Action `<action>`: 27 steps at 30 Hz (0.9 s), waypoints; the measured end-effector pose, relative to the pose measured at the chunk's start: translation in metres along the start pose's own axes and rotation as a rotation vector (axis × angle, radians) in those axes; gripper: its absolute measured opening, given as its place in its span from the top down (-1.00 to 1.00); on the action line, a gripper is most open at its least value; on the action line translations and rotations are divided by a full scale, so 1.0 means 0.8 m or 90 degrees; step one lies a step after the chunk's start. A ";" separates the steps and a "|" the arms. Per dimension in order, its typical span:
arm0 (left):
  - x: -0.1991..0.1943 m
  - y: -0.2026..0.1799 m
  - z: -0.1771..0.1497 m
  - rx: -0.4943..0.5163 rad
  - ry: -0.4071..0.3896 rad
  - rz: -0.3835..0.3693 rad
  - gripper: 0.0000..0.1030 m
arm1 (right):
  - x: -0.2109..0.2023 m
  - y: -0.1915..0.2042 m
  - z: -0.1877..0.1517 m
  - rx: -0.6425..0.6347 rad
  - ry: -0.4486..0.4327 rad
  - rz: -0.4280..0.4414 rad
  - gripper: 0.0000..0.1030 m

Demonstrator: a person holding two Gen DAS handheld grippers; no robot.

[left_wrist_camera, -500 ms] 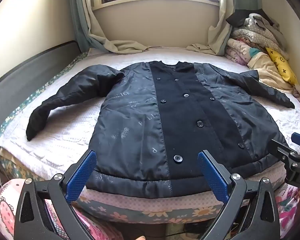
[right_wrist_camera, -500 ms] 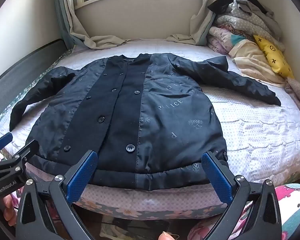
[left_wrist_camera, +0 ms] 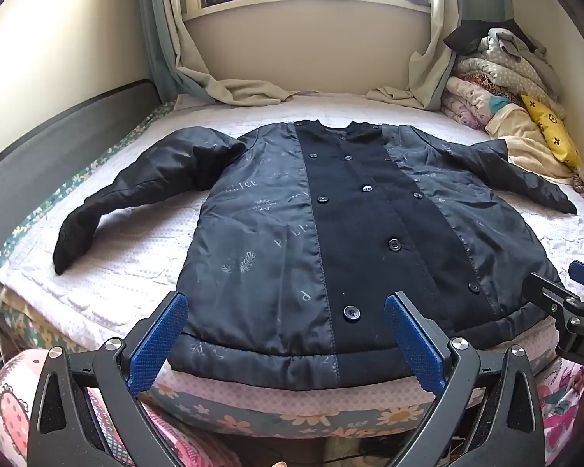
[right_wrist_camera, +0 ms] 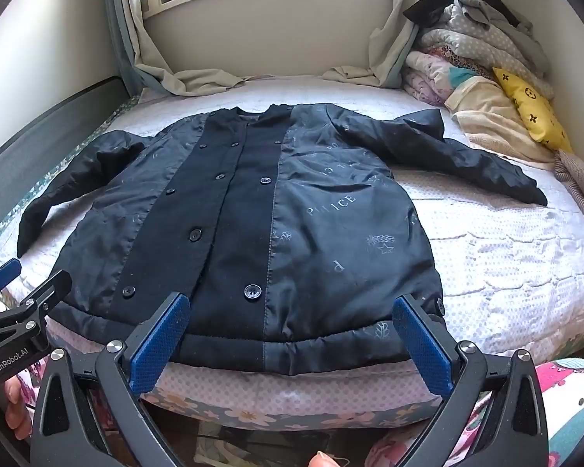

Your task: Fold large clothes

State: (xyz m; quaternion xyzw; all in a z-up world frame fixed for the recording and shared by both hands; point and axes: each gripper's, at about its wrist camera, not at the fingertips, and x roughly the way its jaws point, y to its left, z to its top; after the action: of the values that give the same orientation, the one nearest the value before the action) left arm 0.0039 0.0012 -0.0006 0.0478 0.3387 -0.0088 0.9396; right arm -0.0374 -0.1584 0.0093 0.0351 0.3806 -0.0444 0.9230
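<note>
Coat (left_wrist_camera: 350,233) spread flat on bed (left_wrist_camera: 136,264), buttons up, ready for folding; left hand-held gripper (left_wrist_camera: 284,344) and right hand-held gripper (right_wrist_camera: 292,344) gape wide, empty, above hem.

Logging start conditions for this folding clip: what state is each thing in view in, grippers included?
Jacket: spread flat on the bed, front up, buttoned, unfolded.
Left sleeve: stretched out to the side, bent, lying on the bed.
Right sleeve: stretched out to the side on the bed.
Left gripper: open, above the hem, holding nothing.
Right gripper: open, above the hem, holding nothing.
Blanket pile: stacked in the far corner.
Curtains: drawn aside, ends resting on the bed.
</note>
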 end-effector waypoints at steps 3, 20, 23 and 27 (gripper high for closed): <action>0.002 0.003 0.000 -0.002 0.000 0.000 -0.99 | 0.002 -0.002 -0.001 -0.001 0.001 -0.001 -1.00; 0.003 0.004 -0.002 -0.002 0.002 -0.003 -0.99 | 0.004 0.001 0.000 0.002 0.005 0.000 -1.00; 0.004 0.003 -0.002 -0.002 0.003 -0.002 -0.99 | 0.006 0.002 0.000 0.000 0.005 0.001 -1.00; 0.005 0.003 -0.003 -0.004 0.004 -0.004 -0.99 | 0.006 0.004 0.000 -0.002 0.005 0.004 -1.00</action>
State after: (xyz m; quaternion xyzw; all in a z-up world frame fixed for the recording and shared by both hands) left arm 0.0059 0.0039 -0.0046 0.0437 0.3420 -0.0106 0.9386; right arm -0.0336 -0.1557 0.0055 0.0349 0.3842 -0.0410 0.9217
